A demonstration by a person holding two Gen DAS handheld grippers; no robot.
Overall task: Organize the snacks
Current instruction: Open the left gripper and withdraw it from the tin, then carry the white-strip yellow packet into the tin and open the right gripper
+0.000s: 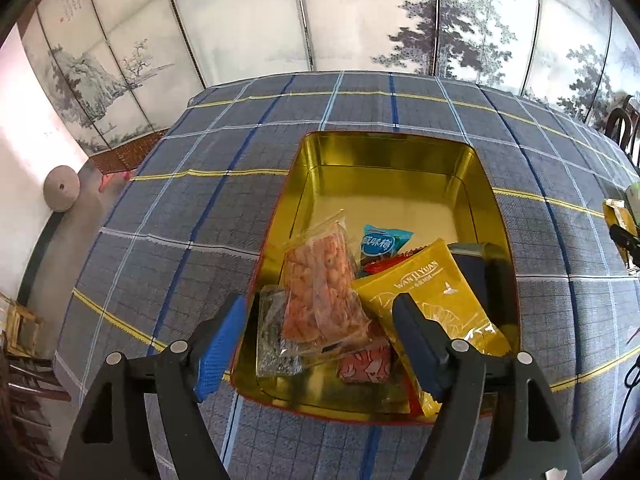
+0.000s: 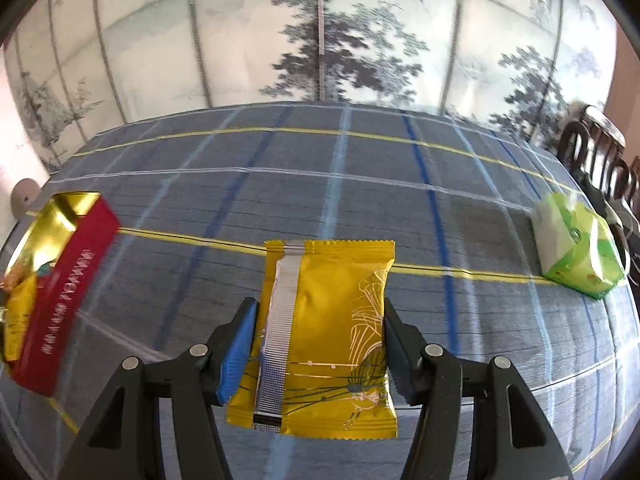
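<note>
A gold-lined red tin [image 1: 384, 184] sits on the plaid tablecloth and holds several snack packets: a clear bag of orange snacks [image 1: 320, 292], a yellow pouch [image 1: 436, 304], a blue packet [image 1: 384, 242] and a dark seaweed pack [image 1: 274, 332]. My left gripper [image 1: 320, 340] is open above the tin's near end, empty. My right gripper [image 2: 316, 340] is shut on a yellow snack packet [image 2: 328, 336], held above the cloth. The tin [image 2: 76, 264] shows at the left of the right wrist view.
A green tissue pack [image 2: 576, 248] lies at the right of the table. Dark wooden chairs [image 2: 600, 152] stand beyond the right edge. A painted folding screen [image 1: 280, 20] stands behind the table. A black cable [image 1: 632, 376] runs at the right.
</note>
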